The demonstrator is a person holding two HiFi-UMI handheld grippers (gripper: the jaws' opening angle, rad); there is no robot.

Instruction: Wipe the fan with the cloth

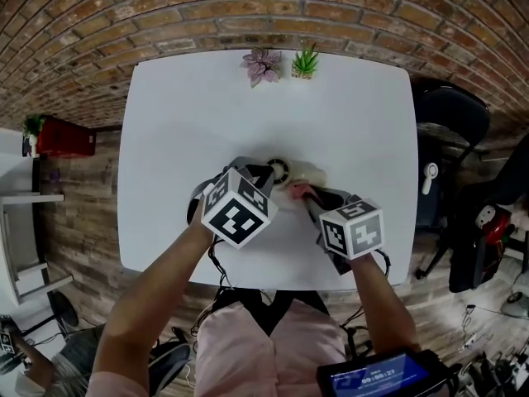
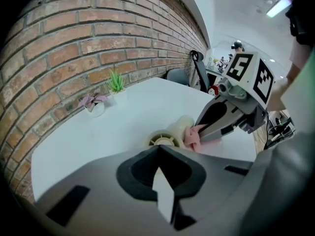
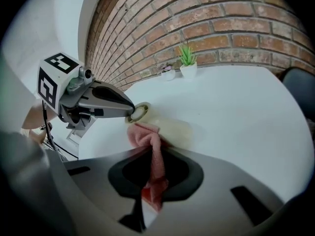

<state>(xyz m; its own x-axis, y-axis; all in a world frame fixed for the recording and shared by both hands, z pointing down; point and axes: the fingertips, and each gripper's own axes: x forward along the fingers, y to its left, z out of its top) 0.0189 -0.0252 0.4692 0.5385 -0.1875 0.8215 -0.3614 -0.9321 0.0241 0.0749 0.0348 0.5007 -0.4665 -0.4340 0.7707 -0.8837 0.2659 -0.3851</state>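
Both jaws of the right gripper are being clamped on a pink cloth, and the cloth's bunched free end is being pressed against the side of a small cream fan. The fan is lying on its side on the white table, toward the near middle, between the two grippers, with its round, spoked end turned toward the left gripper. The left gripper's jaws are being held together with nothing between them, and in the right gripper view their joined tips are being rested against that round end. Whether the tips are pressing or only touching cannot be told. At the table's far edge, well apart from the fan, a purple-leaved potted plant and a green potted plant are standing side by side against the brick wall. A dark office chair is standing just beside the table's right edge.
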